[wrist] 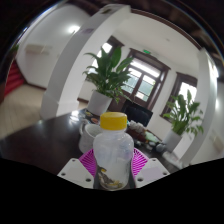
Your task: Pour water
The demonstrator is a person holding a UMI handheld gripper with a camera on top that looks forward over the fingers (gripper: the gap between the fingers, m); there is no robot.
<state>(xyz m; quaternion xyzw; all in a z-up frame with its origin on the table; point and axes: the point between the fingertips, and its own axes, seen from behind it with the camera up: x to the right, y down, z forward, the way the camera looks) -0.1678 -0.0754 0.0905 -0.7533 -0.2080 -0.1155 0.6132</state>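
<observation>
A clear plastic bottle with a yellow cap stands upright between my two fingers. My gripper is shut on the bottle, and both purple pads press its sides. Some brownish bits show at the bottle's bottom. A white cup stands on the dark table just beyond the bottle, to its left, partly hidden by it.
A potted plant in a white pot stands beyond the table by a white pillar. Another plant stands at the far right. A patterned thing lies on the table right of the bottle.
</observation>
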